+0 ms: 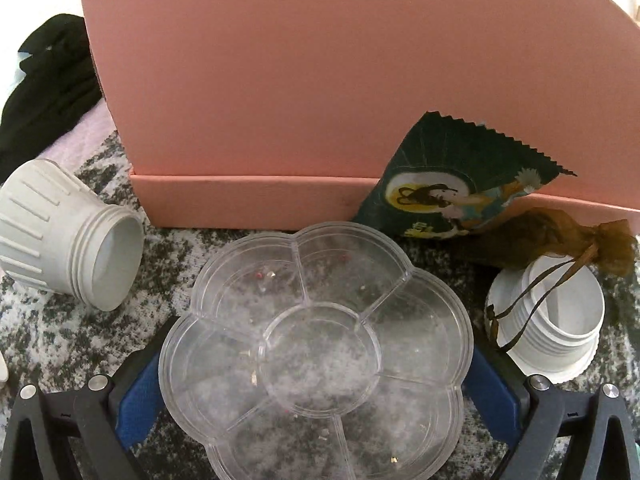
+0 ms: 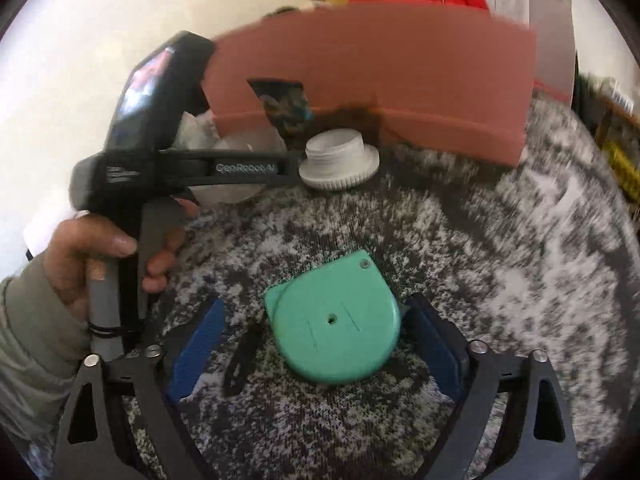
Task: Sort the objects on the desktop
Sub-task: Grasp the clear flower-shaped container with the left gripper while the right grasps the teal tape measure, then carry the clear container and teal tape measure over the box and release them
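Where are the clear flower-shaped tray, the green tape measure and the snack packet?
clear flower-shaped tray (image 1: 320, 354), left wrist view, round centre compartment.
green tape measure (image 2: 334, 320), right wrist view, middle of its flat face.
snack packet (image 1: 452, 184), left wrist view, printed front.

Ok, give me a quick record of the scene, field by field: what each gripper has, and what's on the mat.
left gripper: fingers either side of the clear flower tray, contact unclear
right gripper: open around the green tape measure
behind: pink box
mat items: white jar on its side, white lid, foil packet, brown mesh pouch
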Demonstrator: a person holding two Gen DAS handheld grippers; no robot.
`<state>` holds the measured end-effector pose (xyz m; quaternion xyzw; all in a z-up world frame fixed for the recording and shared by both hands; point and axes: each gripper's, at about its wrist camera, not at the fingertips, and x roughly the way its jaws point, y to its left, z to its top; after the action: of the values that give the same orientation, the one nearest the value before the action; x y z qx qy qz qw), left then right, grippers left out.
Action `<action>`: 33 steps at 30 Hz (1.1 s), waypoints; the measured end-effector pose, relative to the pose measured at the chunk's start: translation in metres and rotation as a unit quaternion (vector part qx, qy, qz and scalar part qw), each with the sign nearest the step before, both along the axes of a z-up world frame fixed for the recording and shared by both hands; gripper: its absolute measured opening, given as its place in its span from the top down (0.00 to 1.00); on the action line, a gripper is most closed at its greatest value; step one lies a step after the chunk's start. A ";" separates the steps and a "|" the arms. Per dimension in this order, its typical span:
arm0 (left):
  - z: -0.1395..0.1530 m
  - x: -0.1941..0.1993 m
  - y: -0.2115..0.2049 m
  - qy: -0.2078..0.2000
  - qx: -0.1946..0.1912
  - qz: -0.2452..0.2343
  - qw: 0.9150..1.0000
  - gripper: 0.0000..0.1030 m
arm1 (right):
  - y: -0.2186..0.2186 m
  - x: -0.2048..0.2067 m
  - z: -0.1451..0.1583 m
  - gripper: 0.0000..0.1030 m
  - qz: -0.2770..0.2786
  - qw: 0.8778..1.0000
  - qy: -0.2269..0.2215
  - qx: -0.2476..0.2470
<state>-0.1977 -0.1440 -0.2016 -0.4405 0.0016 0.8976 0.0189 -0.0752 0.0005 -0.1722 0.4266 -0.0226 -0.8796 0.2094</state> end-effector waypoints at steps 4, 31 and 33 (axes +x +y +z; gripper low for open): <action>-0.002 0.002 0.005 -0.001 -0.006 0.002 1.000 0.00 | -0.015 -0.007 -0.004 0.05 0.001 0.999 -0.002 0.047; 0.115 0.154 0.063 0.079 -0.040 -0.032 0.996 0.01 | 0.057 0.047 0.052 0.32 -0.102 0.993 0.037 -0.037; 0.130 0.149 0.060 0.091 -0.043 -0.037 0.994 0.01 | 0.068 0.054 0.059 0.32 -0.117 0.991 0.044 -0.049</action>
<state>-0.0491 -0.0842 -0.0720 -0.3568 0.0582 0.9318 0.0333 -0.0217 0.0680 -0.1132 0.3710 -0.1065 -0.9137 0.1269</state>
